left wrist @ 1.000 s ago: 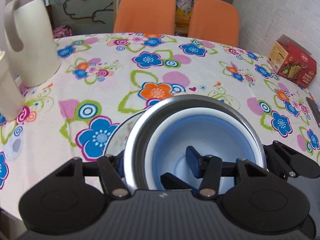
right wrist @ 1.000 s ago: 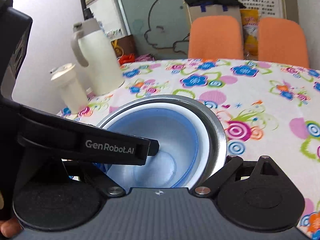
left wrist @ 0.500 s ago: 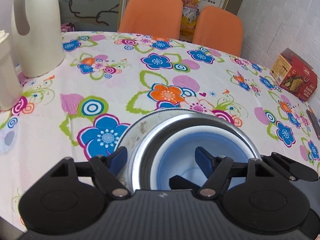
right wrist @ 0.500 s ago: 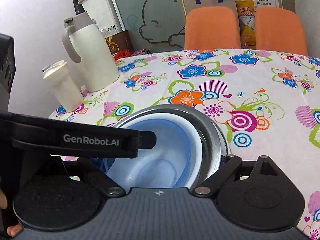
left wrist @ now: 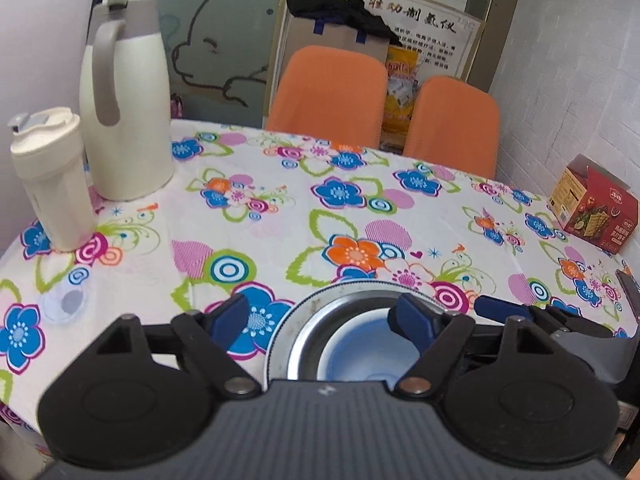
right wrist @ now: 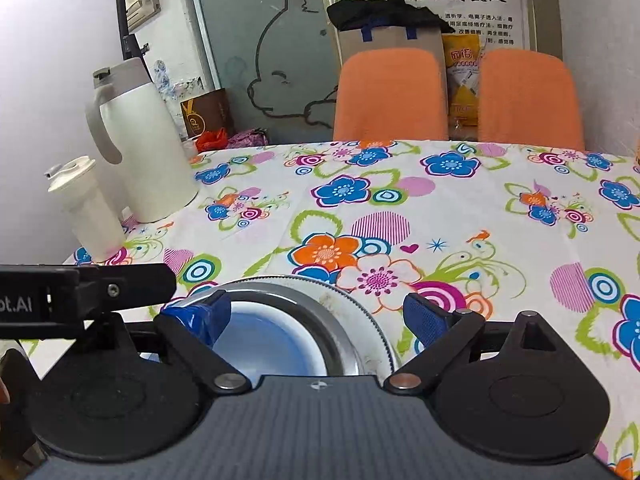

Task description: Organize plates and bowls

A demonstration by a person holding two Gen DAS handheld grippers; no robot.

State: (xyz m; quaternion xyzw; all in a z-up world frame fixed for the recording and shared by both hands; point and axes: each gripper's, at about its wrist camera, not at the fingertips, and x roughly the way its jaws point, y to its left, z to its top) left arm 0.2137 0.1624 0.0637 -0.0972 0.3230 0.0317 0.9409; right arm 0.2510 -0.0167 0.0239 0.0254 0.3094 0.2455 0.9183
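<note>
Both pulled back, up | left gripper (left wrist: pixel 320 316) released | right gripper (right wrist: pixel 316 312) released | blue bowl (left wrist: pixel 360 350) nested in steel bowl (left wrist: pixel 316 330) on plate (right wrist: pixel 360 312) | stack done, I judge.

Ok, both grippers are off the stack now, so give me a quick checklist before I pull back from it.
1. Left gripper jaws open, holding nothing: ok.
2. Right gripper jaws open, holding nothing: ok.
3. Blue bowl nested in metal bowl: ok.
4. Metal bowl seated on plate: ok.
5. Stack level on the tablecloth: cannot tell, its near side is hidden.
6. Thermos and tumbler apart from the stack: ok.
</note>
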